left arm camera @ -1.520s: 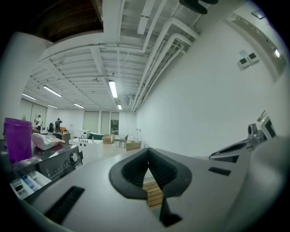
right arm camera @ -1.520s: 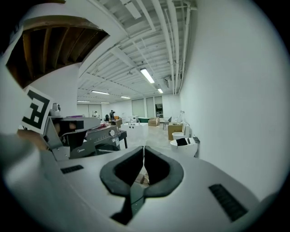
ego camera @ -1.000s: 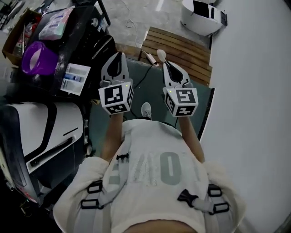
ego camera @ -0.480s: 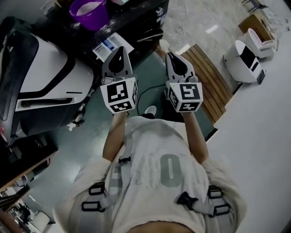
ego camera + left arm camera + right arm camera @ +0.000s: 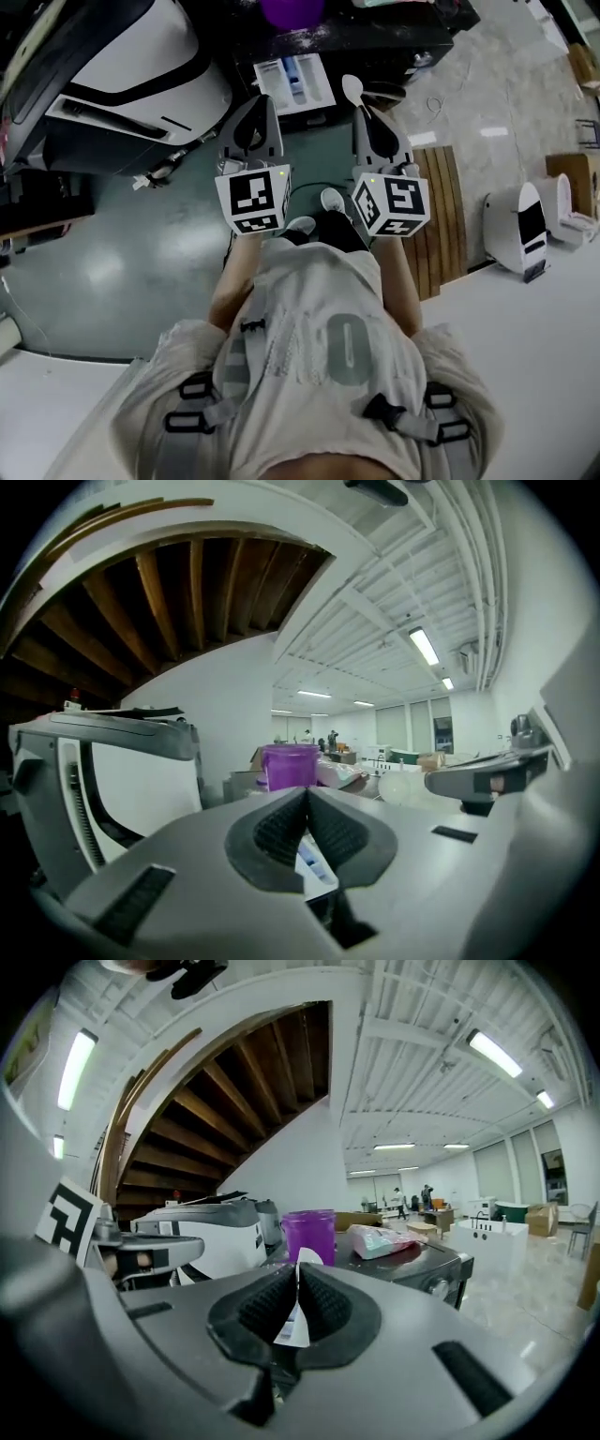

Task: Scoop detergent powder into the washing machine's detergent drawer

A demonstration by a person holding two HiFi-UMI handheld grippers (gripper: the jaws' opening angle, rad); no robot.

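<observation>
In the head view my left gripper (image 5: 256, 105) and right gripper (image 5: 367, 111) are held side by side, above the floor and short of the black washing machine (image 5: 375, 37). The right one is shut on the handle of a white scoop (image 5: 352, 89), whose bowl points toward the machine. The white detergent drawer (image 5: 294, 82) with a blue insert stands pulled out, just ahead and between the grippers. A purple tub (image 5: 292, 9) sits on the machine top. In the right gripper view the scoop handle (image 5: 296, 1316) is pinched between the pads. The left gripper (image 5: 307, 797) is shut on nothing.
A white and black appliance (image 5: 141, 56) stands left of the washing machine. A pink bag (image 5: 380, 1239) lies on the machine top beside the purple tub (image 5: 310, 1234). A wooden slat mat (image 5: 441, 216) lies on the floor at right, with a white unit (image 5: 523, 225) beyond it.
The view has swung round: the washing machine, drawer and purple tub went from far left to straight ahead. Both grippers keep the same pose, the right still gripping the scoop.
</observation>
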